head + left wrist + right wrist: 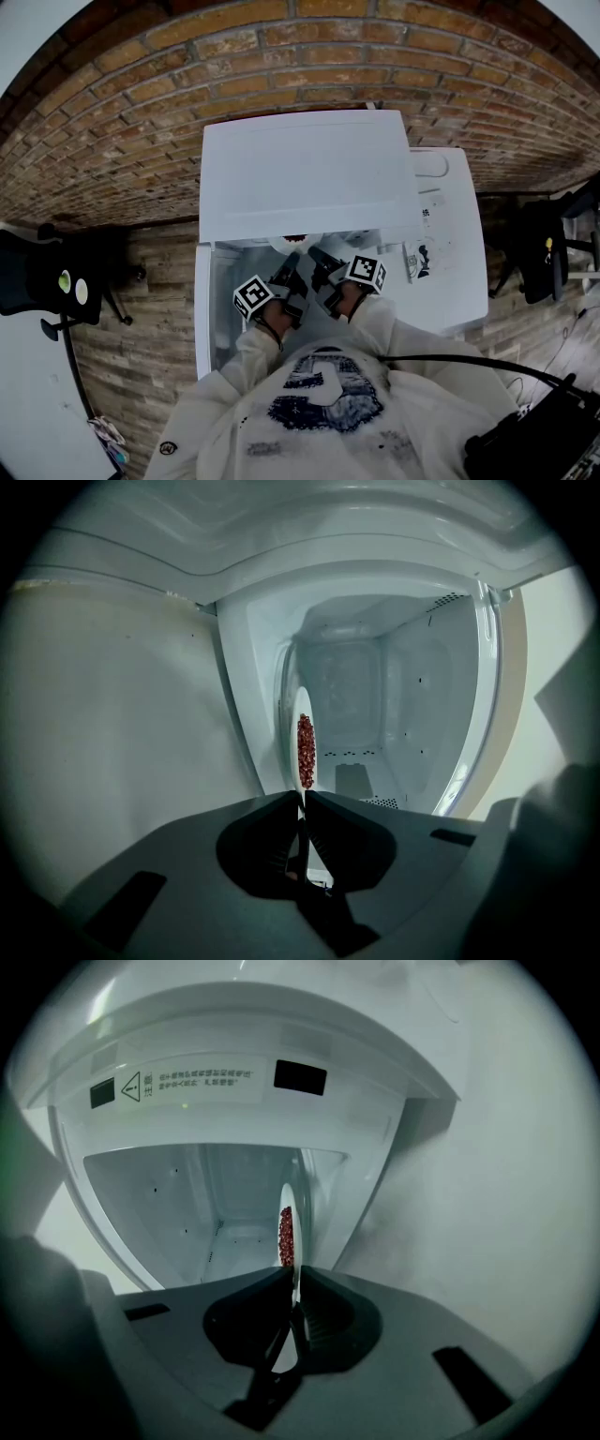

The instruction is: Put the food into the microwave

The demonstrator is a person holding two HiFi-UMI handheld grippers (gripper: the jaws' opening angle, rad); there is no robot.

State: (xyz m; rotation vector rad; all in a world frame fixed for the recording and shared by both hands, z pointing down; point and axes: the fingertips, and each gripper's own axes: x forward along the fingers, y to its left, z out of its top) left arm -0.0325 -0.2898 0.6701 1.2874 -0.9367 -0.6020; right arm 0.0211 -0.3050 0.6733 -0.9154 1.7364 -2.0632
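A white plate (292, 726) carrying red food (305, 752) is held between both grippers at the mouth of the open white microwave (309, 173). My left gripper (303, 803) is shut on the plate's rim on one side. My right gripper (296, 1283) is shut on the rim of the plate (292, 1206) on the opposite side, with the food (285, 1237) just past its jaws. Each gripper view shows the plate edge-on with the empty cavity (375, 714) behind it. In the head view the plate (293, 243) peeks out under the microwave's front edge, above the left gripper (286, 281) and right gripper (323, 270).
The microwave door (202, 314) hangs open at the left. A white counter (455, 272) carries the microwave, with printed items at its right. A brick wall (112, 122) stands behind. Black chairs (47, 277) (539, 248) sit on the wooden floor at both sides.
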